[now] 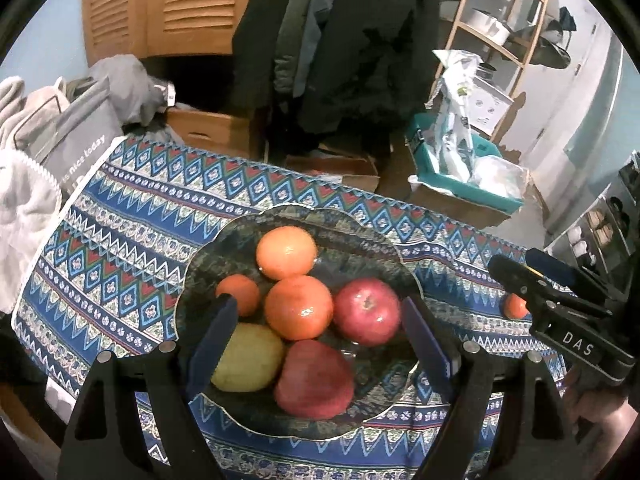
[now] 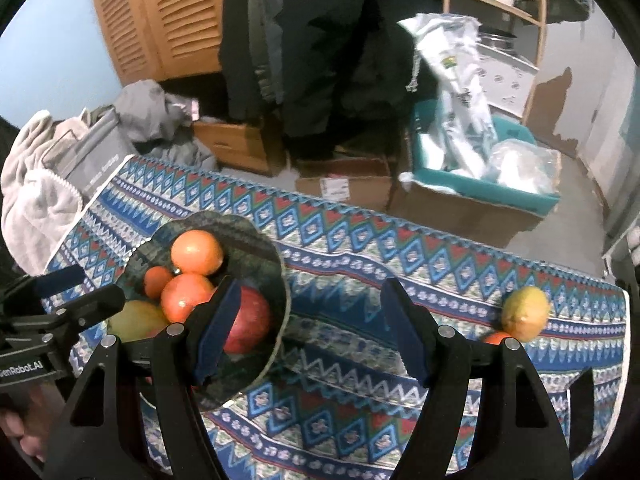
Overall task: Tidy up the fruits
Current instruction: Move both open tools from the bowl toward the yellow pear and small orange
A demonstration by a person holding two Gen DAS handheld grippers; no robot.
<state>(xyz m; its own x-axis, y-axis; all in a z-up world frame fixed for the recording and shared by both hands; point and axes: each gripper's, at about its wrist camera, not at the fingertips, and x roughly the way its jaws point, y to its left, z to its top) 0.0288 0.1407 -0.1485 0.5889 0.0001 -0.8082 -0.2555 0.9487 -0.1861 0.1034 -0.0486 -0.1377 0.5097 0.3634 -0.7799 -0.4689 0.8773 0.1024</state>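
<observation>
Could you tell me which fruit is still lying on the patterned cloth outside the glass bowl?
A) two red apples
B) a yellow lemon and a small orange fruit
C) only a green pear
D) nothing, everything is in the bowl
B: in the right wrist view the yellow lemon and a small orange fruit beside it lie on the patterned cloth, well apart from the glass bowl.

Six fruits (image 1: 298,307) fill the glass bowl (image 1: 200,264); a lemon (image 2: 525,312) lies apart.
</observation>
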